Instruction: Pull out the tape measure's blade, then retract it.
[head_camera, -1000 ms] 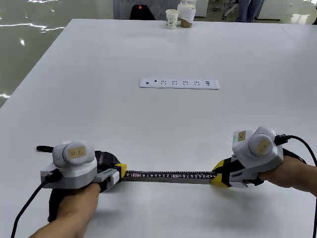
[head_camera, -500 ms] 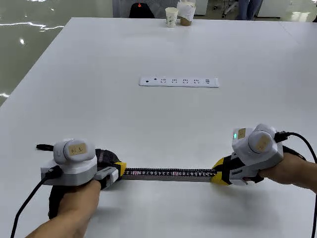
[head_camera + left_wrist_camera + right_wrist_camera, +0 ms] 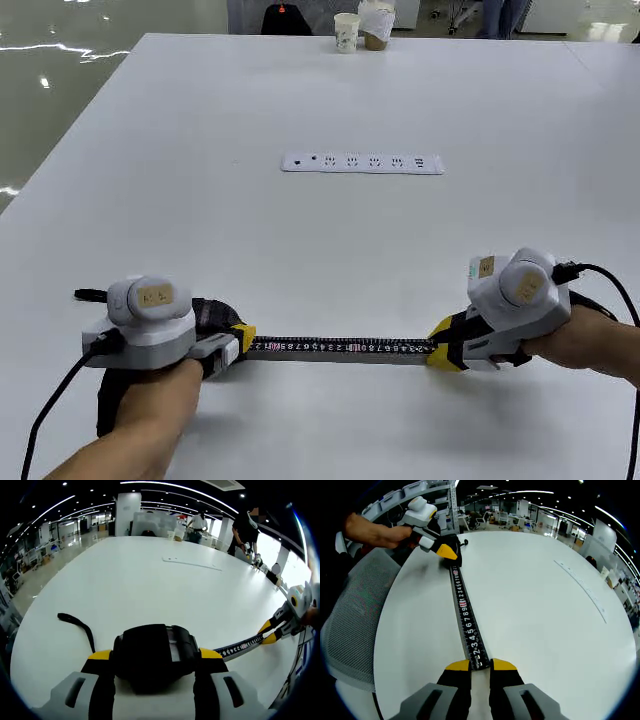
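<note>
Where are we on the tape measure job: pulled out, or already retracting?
Pull-out looks done: the black numbered blade spans the white table between the grippers. In hand: the left gripper is shut on the black tape measure case, the right gripper on the blade's tip. Left: retracting the blade into the case.
</note>
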Demonstrator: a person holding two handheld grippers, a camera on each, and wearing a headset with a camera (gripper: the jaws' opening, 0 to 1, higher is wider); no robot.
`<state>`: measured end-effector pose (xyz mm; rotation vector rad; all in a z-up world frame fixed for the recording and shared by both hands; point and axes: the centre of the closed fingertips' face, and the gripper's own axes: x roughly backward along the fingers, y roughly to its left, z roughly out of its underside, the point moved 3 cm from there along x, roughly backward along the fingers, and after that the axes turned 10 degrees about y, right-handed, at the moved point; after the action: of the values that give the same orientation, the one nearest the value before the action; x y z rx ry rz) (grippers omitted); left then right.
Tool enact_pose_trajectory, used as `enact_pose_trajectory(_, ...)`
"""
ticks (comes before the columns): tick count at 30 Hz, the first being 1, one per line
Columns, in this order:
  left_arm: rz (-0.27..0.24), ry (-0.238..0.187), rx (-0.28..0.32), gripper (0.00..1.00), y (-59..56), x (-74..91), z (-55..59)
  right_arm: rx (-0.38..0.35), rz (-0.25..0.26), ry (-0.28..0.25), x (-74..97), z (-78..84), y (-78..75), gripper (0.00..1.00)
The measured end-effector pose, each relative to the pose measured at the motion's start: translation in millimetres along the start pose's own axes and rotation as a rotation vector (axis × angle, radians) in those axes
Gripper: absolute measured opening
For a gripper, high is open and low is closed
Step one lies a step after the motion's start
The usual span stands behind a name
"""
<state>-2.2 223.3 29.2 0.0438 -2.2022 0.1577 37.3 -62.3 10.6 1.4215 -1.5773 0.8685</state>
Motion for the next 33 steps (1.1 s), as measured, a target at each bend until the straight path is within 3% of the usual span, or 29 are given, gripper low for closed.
enact_pose_trajectory(33, 0.019, 0.010, -0.008, 0.58, 1.1, 1.4, 0.7, 0.011, 0.005, 0.006, -0.4, -1.7, 2.2, 0.10)
